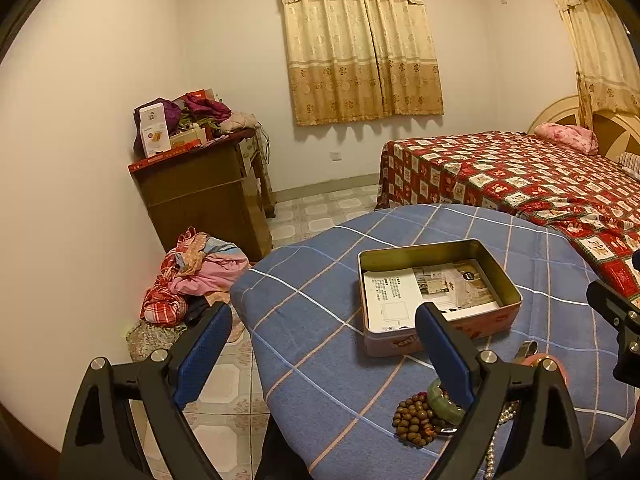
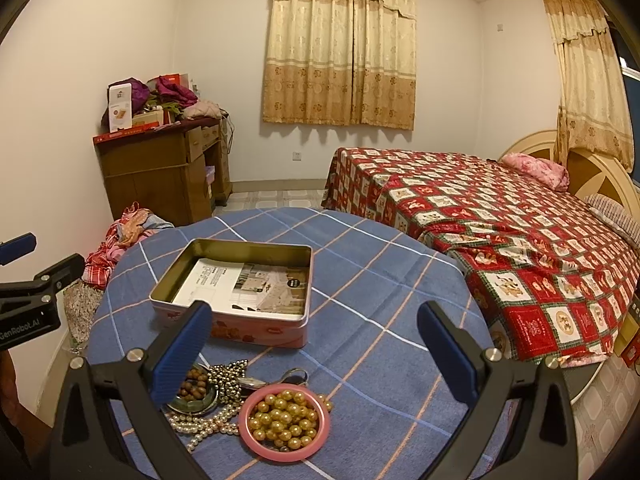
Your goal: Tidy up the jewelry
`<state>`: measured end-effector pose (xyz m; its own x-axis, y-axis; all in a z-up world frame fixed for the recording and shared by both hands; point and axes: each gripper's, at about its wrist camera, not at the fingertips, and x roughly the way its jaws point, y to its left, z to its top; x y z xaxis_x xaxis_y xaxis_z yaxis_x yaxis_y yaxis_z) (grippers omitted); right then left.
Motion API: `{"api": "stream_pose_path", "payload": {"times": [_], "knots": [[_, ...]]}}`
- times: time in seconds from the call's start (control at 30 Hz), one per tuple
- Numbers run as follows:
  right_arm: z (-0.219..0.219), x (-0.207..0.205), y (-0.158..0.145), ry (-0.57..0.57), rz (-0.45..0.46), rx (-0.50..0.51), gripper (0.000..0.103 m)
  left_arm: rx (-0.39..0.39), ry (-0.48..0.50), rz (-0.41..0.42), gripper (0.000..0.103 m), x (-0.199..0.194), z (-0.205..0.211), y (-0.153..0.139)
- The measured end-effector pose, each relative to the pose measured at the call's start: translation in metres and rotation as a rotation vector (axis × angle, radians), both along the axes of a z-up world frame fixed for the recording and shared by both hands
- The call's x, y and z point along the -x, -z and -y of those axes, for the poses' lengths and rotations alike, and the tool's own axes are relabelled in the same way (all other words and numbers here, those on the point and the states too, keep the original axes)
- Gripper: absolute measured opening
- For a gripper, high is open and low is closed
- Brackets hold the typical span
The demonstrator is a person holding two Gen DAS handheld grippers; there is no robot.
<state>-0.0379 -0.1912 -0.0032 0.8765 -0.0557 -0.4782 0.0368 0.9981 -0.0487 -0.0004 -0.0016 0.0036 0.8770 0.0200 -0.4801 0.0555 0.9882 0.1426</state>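
Both the left claw [image 1: 324,344] and right claw [image 2: 314,344] hover spread wide, empty. The jewelry heap [image 2: 248,408] lies on the counter [image 2: 380,280] near the open tin [image 2: 236,284]; loose, slippery strands likely tangle, so the stiff pink bangle [image 2: 284,452] rim offers the firmest hold.

Right gripper [image 2: 316,348] fingers spread wide, pink bangle [image 2: 284,422] around gold beads [image 2: 282,414], open tin [image 2: 236,292] beyond

Home bedroom, bed [image 2: 500,232] with red patterned cover, curtains [image 2: 340,52], wooden dresser [image 2: 160,172], clothes pile [image 1: 192,276]
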Motion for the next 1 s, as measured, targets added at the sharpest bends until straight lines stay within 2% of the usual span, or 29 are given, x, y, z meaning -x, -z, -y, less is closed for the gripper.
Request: {"api": "stream_pose_path", "payload": {"times": [1.0], "knots": [[0.0047, -0.001, -0.0005, 0.002, -0.002, -0.007, 0.103, -0.005, -0.011, 0.005, 0.093, -0.0015, -0.006, -0.001]]}}
